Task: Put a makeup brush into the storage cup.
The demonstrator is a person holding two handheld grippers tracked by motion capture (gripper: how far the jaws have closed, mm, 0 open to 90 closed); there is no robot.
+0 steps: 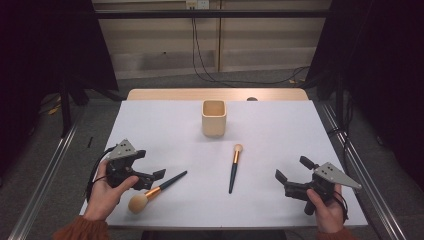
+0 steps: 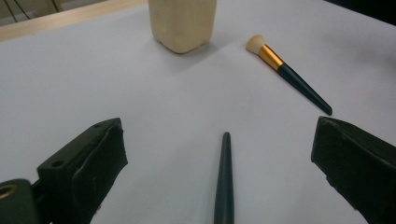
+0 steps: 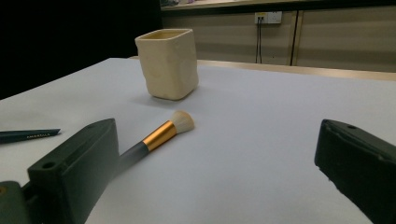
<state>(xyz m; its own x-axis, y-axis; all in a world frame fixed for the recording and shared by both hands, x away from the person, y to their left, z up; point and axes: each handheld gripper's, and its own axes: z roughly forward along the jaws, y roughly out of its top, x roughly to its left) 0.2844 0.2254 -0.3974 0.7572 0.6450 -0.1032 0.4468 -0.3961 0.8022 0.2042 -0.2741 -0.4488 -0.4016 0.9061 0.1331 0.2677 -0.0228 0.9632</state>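
The high view took in the whole table [image 1: 280, 125], the cup [image 1: 214, 118] at its far middle and both brushes. The left hand-held gripper [image 1: 152, 167] gaped over the big brush [image 1: 152, 191]; the right hand-held gripper [image 1: 291, 171], also open, faced the small brush [image 3: 161, 134], whose print-marked neighbour's tip appeared beside it.

This looks like a lab or recording studio set up for handling trials. A white-topped table [image 1: 280, 130] stands on grey carpet [image 1: 165, 82] between black curtains [image 1: 385, 65] hung at both sides. Metal rails [image 1: 45, 175] run along the floor beside it. Behind, a plain panelled wall [image 1: 260, 35] carries a power socket [image 1: 197, 4] with black cables [image 1: 200, 60] trailing down.
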